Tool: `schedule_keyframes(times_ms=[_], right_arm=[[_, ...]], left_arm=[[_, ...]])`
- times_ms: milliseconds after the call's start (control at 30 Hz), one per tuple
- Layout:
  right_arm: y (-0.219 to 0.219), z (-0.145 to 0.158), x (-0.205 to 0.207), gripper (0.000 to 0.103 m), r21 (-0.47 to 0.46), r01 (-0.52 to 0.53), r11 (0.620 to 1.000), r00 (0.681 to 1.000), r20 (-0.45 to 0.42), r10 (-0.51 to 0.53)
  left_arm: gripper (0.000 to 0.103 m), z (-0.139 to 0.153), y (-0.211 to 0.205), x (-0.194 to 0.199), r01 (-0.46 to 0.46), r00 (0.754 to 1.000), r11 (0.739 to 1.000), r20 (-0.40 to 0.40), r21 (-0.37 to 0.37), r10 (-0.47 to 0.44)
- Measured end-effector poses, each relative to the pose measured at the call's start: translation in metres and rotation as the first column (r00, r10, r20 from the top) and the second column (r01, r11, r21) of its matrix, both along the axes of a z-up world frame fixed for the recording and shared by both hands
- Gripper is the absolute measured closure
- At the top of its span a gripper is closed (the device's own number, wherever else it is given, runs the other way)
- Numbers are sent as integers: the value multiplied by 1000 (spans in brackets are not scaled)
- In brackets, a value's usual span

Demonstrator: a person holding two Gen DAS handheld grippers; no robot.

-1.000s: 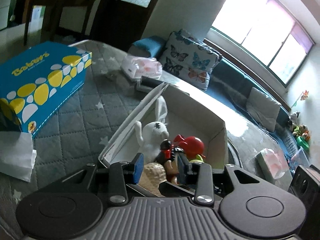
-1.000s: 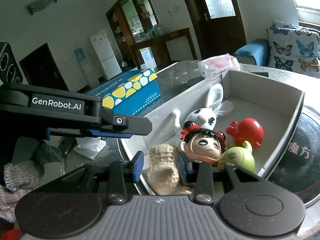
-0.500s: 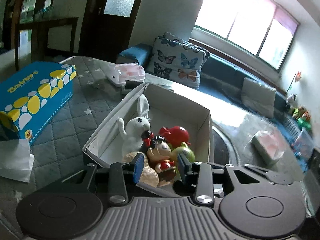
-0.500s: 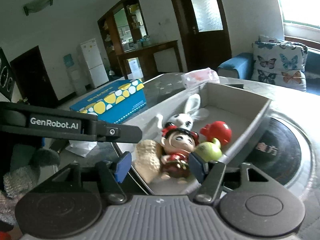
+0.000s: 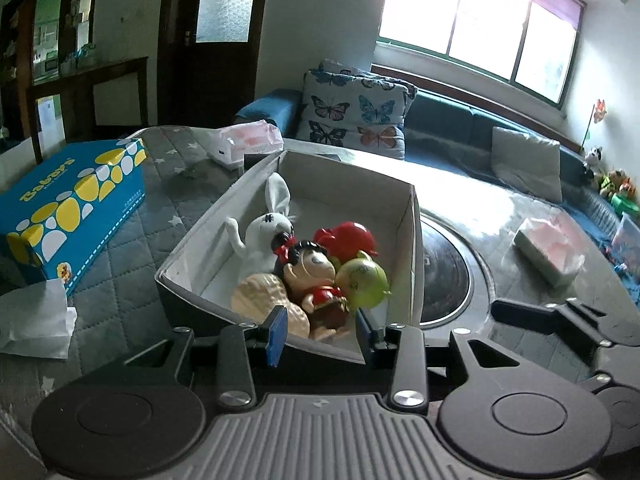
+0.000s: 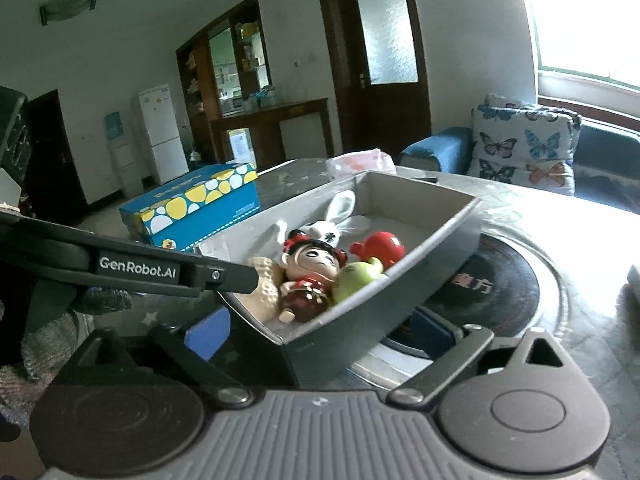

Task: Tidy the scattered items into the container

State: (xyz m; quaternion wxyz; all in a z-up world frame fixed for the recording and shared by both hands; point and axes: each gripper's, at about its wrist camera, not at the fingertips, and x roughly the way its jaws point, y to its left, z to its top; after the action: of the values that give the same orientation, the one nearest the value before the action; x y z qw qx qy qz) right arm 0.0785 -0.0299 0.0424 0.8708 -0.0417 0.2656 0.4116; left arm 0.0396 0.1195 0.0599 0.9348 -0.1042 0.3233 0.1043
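Both claws, left and right, stand spread and empty; toys lie in the box (light cardboard, probably bends; grip a wall).

Matt cardboard box; glossy plastic doll; plush rabbit; quilted cloth cover, probably cotton.

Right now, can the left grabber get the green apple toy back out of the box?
Probably yes. The left gripper hangs open just over the near rim of the box, and the green apple toy sits on top of the pile, uncovered. The doll presses against it, so it could get nudged.
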Motion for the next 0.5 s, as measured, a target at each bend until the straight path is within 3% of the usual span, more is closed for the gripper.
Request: schedule_keyframes(times_ms=[500], right_arm=[[-29,-2,-26,0,-7,94,996,995,38,-94]], left_arm=[[64,-2,-32,-18,48,999,995,4,84,-49]])
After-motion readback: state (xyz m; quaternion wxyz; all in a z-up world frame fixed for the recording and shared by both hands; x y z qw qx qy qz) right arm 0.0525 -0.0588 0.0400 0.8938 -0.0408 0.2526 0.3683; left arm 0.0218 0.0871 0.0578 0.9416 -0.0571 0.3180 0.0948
